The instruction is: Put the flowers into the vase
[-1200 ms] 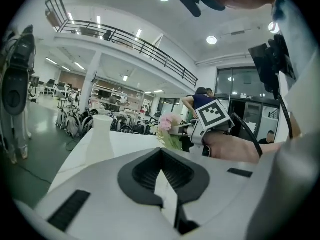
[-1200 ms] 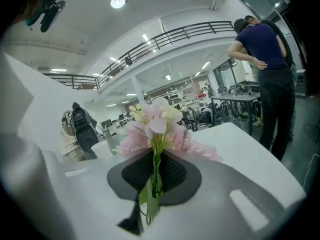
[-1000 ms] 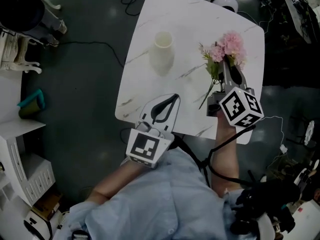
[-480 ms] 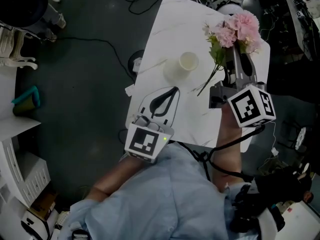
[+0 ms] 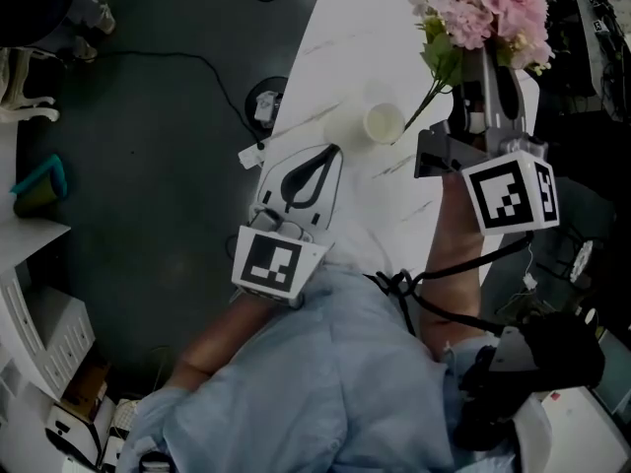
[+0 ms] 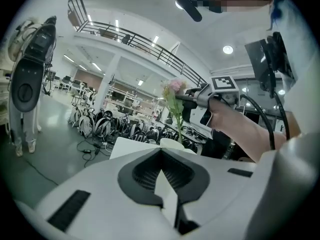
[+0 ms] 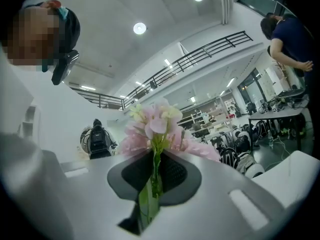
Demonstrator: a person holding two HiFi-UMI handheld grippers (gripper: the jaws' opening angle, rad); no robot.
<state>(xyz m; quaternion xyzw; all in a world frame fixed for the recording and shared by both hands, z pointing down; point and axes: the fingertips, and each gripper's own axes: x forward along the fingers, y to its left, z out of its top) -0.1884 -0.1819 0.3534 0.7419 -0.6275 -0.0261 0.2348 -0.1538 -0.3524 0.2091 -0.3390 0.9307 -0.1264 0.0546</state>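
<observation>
In the head view a white vase (image 5: 383, 123) stands on the white marble table (image 5: 345, 47). My right gripper (image 5: 490, 55) is shut on the green stems of the pink flowers (image 5: 490, 6) and holds them up above the table. The stem ends (image 5: 419, 114) hang just right of the vase's mouth. The right gripper view shows the flowers (image 7: 152, 124) rising out of the right gripper (image 7: 154, 154). My left gripper (image 5: 328, 154) is shut with nothing in it, pointing at the vase from the near side. Past the left gripper (image 6: 161, 151) I see the vase's rim (image 6: 172, 143) and the flowers (image 6: 172, 86).
Dark floor lies left of the table, with cables (image 5: 187, 62) and a small device (image 5: 264, 104) by the table's edge. A white shelf (image 5: 35, 294) and a teal object (image 5: 35, 187) stand at far left. Another person (image 7: 285, 34) stands in the background.
The right gripper has risen with the flowers, and the stem ends now hang beside the vase's mouth. The left gripper has come nearer the vase, still shut.
</observation>
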